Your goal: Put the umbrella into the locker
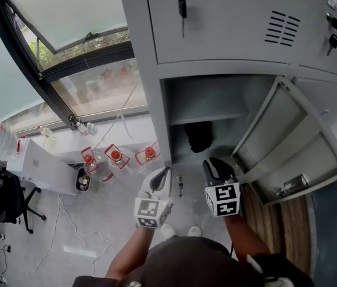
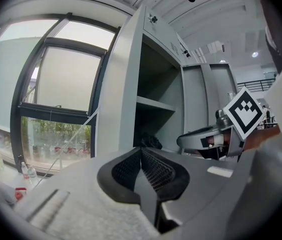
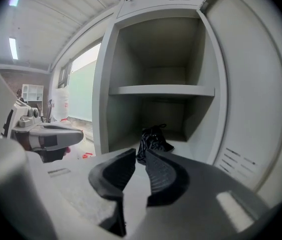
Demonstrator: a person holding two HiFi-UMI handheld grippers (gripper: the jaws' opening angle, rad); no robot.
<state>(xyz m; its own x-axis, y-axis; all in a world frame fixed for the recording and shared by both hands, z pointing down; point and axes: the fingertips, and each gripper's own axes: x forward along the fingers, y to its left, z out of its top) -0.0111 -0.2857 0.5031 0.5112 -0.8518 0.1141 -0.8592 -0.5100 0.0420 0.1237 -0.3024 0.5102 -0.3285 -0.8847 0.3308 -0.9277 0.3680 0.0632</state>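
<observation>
The black folded umbrella (image 1: 198, 136) lies on the floor of the open grey locker (image 1: 154, 94), under its shelf (image 3: 161, 90). It also shows in the left gripper view (image 2: 151, 142) and, just beyond the jaw tips, in the right gripper view (image 3: 153, 139). My right gripper (image 1: 213, 165) (image 3: 139, 154) hovers in front of the compartment, apart from the umbrella; its jaws stand a narrow gap apart with nothing between them. My left gripper (image 1: 163, 175) (image 2: 141, 151) is held beside it, left of the opening, pads together and empty.
The locker door (image 1: 300, 148) hangs open to the right. Keys (image 1: 182, 5) dangle from the locker door above. Red-capped bottles (image 1: 115, 155) and a white box (image 1: 39, 166) sit on the floor under the window at the left.
</observation>
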